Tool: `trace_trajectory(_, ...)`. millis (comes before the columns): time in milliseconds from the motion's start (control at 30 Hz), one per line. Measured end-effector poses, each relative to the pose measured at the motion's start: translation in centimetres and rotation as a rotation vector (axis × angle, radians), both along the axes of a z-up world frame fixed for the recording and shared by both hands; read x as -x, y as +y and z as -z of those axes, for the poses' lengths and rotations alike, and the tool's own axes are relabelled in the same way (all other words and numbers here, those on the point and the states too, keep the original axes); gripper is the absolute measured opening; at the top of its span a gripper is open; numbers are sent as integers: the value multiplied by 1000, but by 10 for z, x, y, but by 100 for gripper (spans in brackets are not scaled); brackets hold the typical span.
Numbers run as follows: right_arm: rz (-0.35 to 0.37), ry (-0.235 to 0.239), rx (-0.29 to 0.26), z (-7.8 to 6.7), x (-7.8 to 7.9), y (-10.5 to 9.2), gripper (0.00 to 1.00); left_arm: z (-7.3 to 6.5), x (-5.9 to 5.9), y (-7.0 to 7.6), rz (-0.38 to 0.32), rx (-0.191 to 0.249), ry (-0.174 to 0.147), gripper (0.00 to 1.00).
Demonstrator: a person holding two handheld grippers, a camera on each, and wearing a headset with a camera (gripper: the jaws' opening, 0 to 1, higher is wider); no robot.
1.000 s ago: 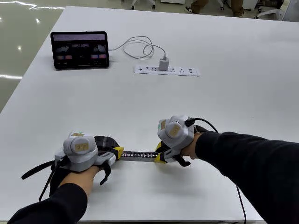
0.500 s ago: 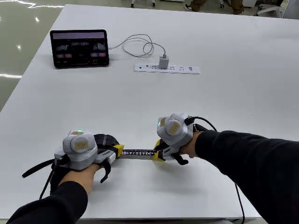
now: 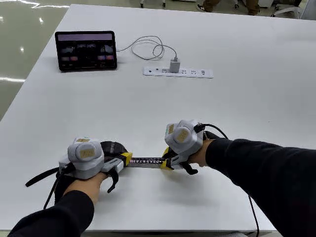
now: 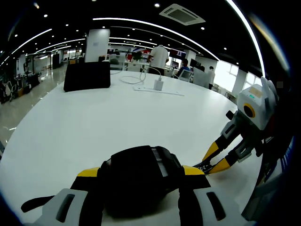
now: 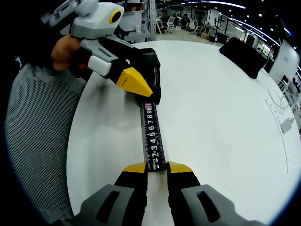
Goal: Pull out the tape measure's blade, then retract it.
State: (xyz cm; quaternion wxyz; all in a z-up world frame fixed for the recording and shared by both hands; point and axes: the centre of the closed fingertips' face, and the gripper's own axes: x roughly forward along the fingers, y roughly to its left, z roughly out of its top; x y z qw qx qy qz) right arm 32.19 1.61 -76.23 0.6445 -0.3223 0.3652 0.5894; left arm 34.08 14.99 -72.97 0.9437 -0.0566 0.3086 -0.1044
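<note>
Bright, even overhead light floods the white table (image 3: 237, 98); faint soft shadows lie on it under the left gripper (image 3: 126, 159) and right gripper (image 3: 166, 161); glare streaks the floor (image 3: 15, 49) left of the table; ceiling light strips (image 4: 141, 22) above it bow with fisheye distortion; numerals on the blade (image 5: 151, 136) read sharp.

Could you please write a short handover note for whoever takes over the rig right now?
Left gripper: shut on the black tape measure case, low over the table near its front edge.
Right gripper: shut on the tip of the blade.
Done: a short stretch of blade is out, running straight between the two grippers.
Left: pull further if more length is wanted, then ease the blade back into the case.
</note>
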Motion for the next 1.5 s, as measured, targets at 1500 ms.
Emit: trace_trajectory(1500, -20, -9, -32, 0, 2, 26, 12, 2, 2, 0, 4, -22, 36, 60)
